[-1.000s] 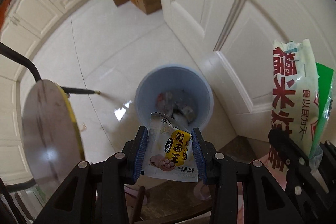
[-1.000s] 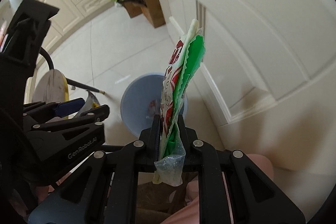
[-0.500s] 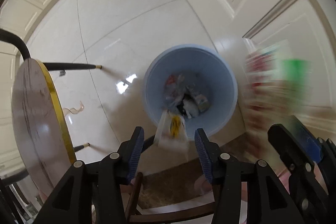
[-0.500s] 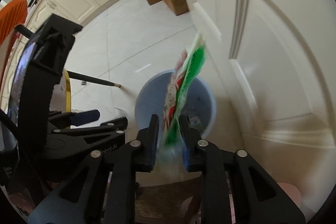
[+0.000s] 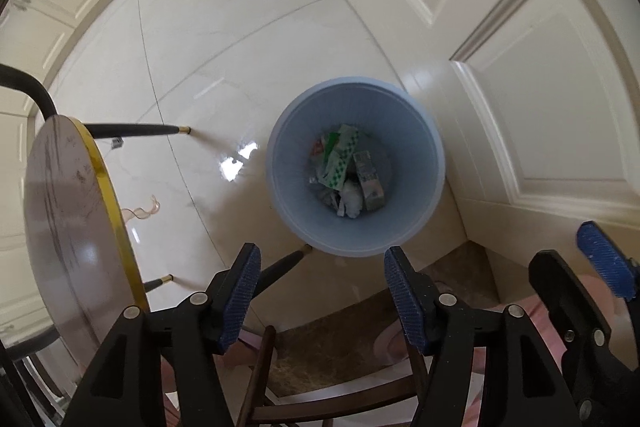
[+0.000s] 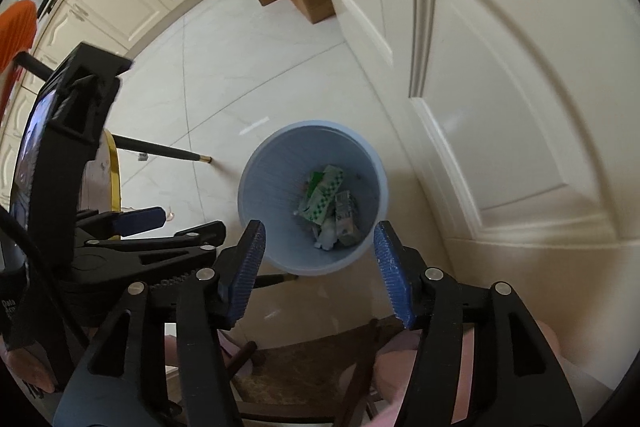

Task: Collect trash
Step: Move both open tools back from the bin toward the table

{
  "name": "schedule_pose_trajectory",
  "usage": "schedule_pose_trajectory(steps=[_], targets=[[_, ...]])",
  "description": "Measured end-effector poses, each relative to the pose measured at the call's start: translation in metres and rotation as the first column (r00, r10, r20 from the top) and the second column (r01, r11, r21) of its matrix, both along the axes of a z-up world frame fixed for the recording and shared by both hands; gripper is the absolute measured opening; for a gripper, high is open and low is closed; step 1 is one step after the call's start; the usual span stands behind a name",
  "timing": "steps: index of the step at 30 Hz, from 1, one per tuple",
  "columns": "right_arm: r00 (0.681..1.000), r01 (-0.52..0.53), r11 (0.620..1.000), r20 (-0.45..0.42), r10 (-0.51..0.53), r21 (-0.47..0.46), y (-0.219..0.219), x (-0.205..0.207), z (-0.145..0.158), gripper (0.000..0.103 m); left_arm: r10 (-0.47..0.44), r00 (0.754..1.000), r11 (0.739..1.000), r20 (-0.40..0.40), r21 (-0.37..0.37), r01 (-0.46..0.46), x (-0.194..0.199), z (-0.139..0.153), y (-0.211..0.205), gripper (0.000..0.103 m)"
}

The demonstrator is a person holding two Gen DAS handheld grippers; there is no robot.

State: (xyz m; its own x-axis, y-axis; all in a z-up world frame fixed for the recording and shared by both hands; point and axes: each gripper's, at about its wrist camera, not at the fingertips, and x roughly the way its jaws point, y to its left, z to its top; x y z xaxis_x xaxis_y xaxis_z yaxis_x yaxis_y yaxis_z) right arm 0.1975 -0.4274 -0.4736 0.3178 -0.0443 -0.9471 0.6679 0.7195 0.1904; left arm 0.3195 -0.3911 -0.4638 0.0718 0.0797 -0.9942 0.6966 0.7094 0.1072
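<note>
Both hands hang over the blue waste bin [image 5: 356,167] on the tiled floor [image 5: 240,59], and the dropping step looks finished: a green-and-white wrapper [image 5: 340,161] and a small carton [image 5: 370,179] lie at its bottom with other scraps. The left hand-held gripper [image 5: 320,291] and right hand-held gripper [image 6: 320,267] are both opening, about half wide, with nothing between the pads. Next comes fetching more trash, perhaps near the round worktop [image 5: 68,227] at left.
</note>
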Motion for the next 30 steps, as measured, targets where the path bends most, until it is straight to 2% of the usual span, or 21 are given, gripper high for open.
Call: schedule_pose_trajectory(steps=[4,7,10,13,19,23,26,30], targets=[[0.998,0.054,0.997,-0.004,-0.055,-0.047,0.003,-0.018,0.025,0.054,-0.037,0.999,0.998,0.022,-0.044,0.038,-0.025,0.028,0.003,0.060],[0.996,0.091,0.990,0.016,-0.090,-0.103,0.012,-0.036,0.055,0.054,-0.069,0.996,0.993,0.058,-0.089,0.074,-0.047,0.056,0.009,0.060],[0.989,0.134,0.980,0.077,-0.124,-0.148,0.022,-0.059,0.091,0.058,-0.087,0.993,0.984,0.083,-0.150,0.099,-0.070,0.088,0.020,0.060],[0.977,0.178,0.963,0.155,-0.148,-0.203,0.035,-0.081,0.128,0.067,-0.096,0.985,0.967,0.145,-0.222,0.127,-0.095,0.125,0.039,0.060],[0.941,0.196,0.938,0.324,-0.098,-0.285,0.070,-0.110,0.192,0.071,-0.020,0.962,0.924,0.272,-0.362,0.121,-0.131,0.201,0.099,0.060],[0.908,0.195,0.914,0.418,-0.031,-0.355,0.098,-0.118,0.231,0.086,0.065,0.939,0.893,0.339,-0.439,0.097,-0.152,0.237,0.147,0.062],[0.874,0.180,0.903,0.485,0.036,-0.391,0.120,-0.117,0.258,0.087,0.125,0.914,0.874,0.387,-0.478,0.083,-0.169,0.262,0.185,0.065],[0.826,0.174,0.879,0.552,0.116,-0.444,0.151,-0.112,0.288,0.096,0.209,0.857,0.855,0.472,-0.513,0.074,-0.189,0.293,0.244,0.071]])
